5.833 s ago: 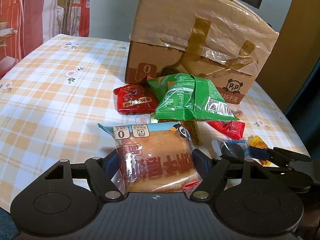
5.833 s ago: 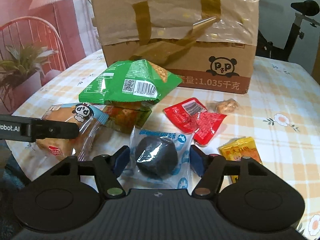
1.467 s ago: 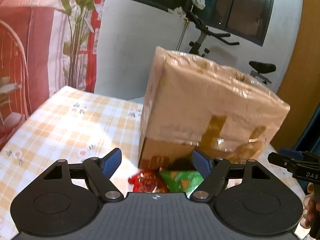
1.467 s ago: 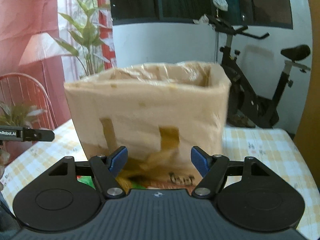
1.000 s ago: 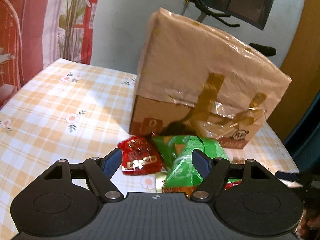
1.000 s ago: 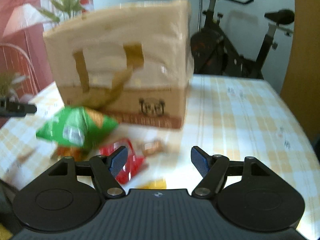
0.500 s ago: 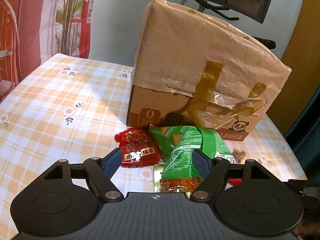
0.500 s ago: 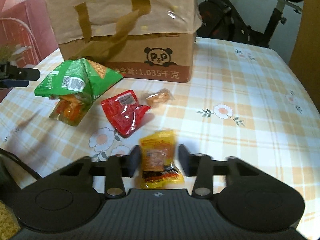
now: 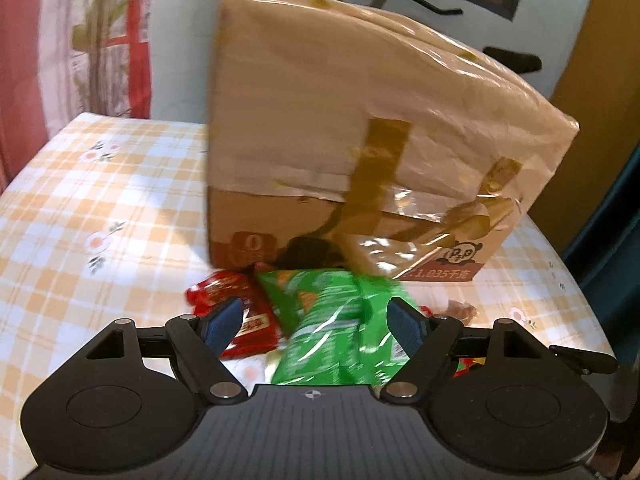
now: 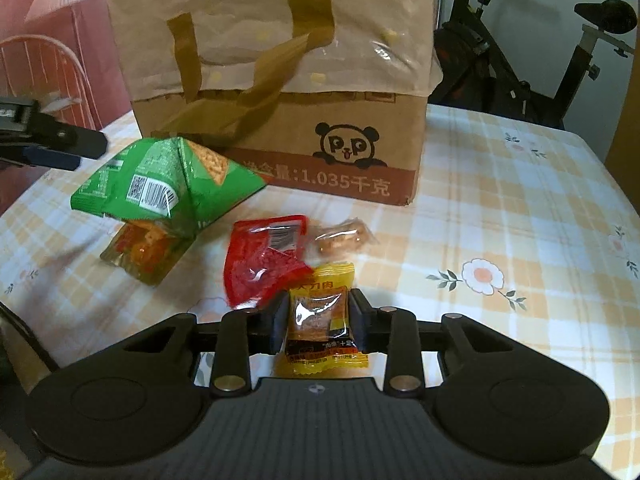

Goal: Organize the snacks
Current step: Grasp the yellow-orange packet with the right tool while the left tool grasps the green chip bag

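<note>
Nearest, right gripper clamped on yellow snack packet; left gripper spread wide, holding nothing, above green chip bag. Beyond on checked tabletop, red packet, then cardboard box.

Left gripper: jaws spread wide, blue fingertips far apart at lower centre of its own view, nothing clamped between them. In the right wrist view it enters from the left edge, mid-height.

Right gripper: jaws drawn close together at lower centre of its view, pads pressing both sides of a yellow packet.
</note>
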A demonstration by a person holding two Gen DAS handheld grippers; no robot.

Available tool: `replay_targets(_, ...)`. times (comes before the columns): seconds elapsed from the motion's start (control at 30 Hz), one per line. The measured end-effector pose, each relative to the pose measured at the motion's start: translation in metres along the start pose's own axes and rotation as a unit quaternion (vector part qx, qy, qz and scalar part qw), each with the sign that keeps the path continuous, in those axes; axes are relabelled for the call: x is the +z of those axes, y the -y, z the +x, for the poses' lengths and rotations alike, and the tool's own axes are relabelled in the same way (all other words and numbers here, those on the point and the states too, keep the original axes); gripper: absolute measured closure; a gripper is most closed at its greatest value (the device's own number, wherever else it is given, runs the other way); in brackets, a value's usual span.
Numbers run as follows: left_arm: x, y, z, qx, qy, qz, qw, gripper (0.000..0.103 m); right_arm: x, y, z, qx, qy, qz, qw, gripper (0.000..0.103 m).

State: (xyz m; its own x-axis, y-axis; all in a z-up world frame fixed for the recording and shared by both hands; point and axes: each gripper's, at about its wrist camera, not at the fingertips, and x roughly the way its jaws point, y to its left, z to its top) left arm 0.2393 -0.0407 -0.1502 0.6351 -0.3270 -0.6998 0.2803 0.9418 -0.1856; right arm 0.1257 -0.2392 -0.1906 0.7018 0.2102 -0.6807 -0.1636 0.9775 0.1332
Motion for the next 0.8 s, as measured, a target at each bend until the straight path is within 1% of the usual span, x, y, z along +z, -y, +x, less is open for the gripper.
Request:
replay_targets(0.1,0.007,0.013,0.009,-0.008,-0.005,0.012,0.9999,0.022,-0.004,0.002,0.0,0.004,0.015,0.002,1.0,0.069)
replay_targets(0.2,0.011,0.023,0.018,-0.005,-0.015,0.022,0.9996,0.017,-0.01,0.002,-0.002,0.003,0.034,-0.002,0.999,0.069)
replay_targets(0.4,0.009,0.027,0.04,0.018,-0.04,0.013,0.999,0.017,-0.013,0.004,-0.003,0.009,0.045,0.0,0.999,0.069)
replay_targets(0.57,0.001,0.023,0.048,0.012,-0.042,0.0,0.999,0.016,-0.014,0.008,-0.004,0.02,0.049,0.013,0.999,0.069)
replay_targets(0.6,-0.001,0.022,0.047,0.011,-0.04,-0.001,0.9991,0.016,-0.014,0.009,-0.004,0.021,0.049,0.015,0.998,0.069)
replay_targets(0.67,-0.004,0.021,0.045,0.006,-0.034,0.003,0.9994,0.021,-0.014,0.009,-0.004,0.023,0.05,0.016,0.998,0.069)
replay_targets(0.7,-0.005,0.022,0.042,0.01,-0.031,0.011,0.9994,0.024,-0.014,0.009,-0.004,0.023,0.05,0.017,0.998,0.069)
replay_targets(0.77,-0.009,0.025,0.036,0.019,-0.026,0.021,0.9993,0.026,-0.014,0.01,-0.004,0.024,0.049,0.018,0.998,0.069)
replay_targets(0.8,-0.011,0.023,0.032,0.018,-0.025,0.018,0.9994,0.026,-0.014,0.011,-0.004,0.025,0.05,0.019,0.998,0.069)
